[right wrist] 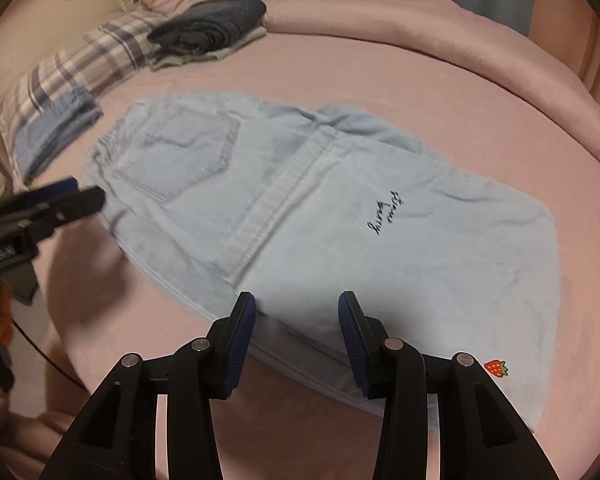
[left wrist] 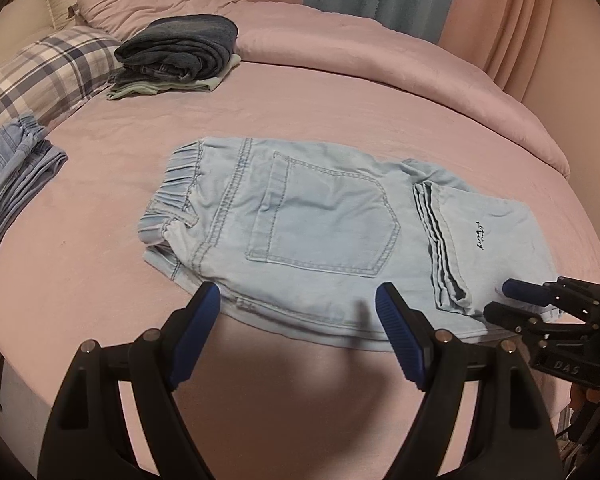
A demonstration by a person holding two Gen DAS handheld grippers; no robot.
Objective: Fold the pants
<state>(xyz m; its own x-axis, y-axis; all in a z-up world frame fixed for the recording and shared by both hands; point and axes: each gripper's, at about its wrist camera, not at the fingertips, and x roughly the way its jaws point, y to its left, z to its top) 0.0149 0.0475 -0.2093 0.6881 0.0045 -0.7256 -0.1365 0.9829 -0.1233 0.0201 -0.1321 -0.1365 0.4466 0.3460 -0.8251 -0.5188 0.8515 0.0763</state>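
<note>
Nearest the cameras, the left tongs [left wrist: 298, 294] stand wide open over the near edge of the pale blue pants [left wrist: 332, 216], gripping nothing. The right tongs [right wrist: 297, 306] are partly open at that same edge, empty too. Those pants lie folded on the pink bed [left wrist: 340, 96]. Farther back, a dark folded stack [left wrist: 180, 50] rests by a plaid pillow [left wrist: 48, 76].

Pale blue pants [left wrist: 324, 220] with dark script are lying on a pink sheet [left wrist: 340, 100], a blue-and-white plaid pillow [left wrist: 48, 72] and dark navy stack [left wrist: 180, 48] sitting far left.
</note>
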